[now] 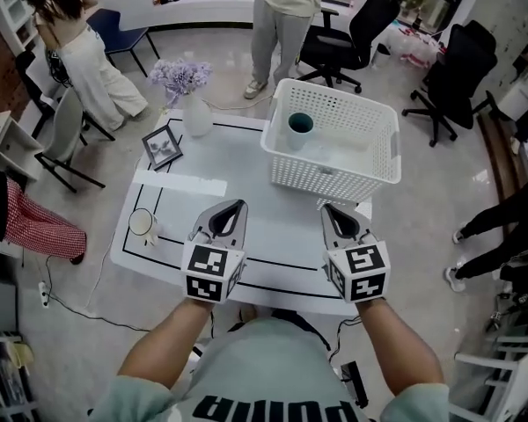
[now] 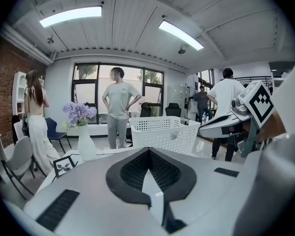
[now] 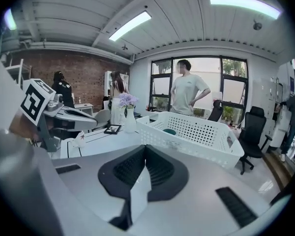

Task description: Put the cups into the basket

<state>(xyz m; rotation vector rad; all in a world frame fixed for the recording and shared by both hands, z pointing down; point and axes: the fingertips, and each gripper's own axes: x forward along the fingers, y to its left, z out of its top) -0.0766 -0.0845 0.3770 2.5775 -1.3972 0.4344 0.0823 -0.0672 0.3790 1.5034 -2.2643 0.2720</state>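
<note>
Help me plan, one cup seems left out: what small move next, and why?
Probably open the left gripper and swing it left toward the white cup: it is shut and empty, and only the teal cup sits in the basket.

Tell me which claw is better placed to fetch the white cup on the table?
Likely left. The white cup stands far left on the white table, nearer the left claw; the right claw is farther, before the white perforated basket.
</note>
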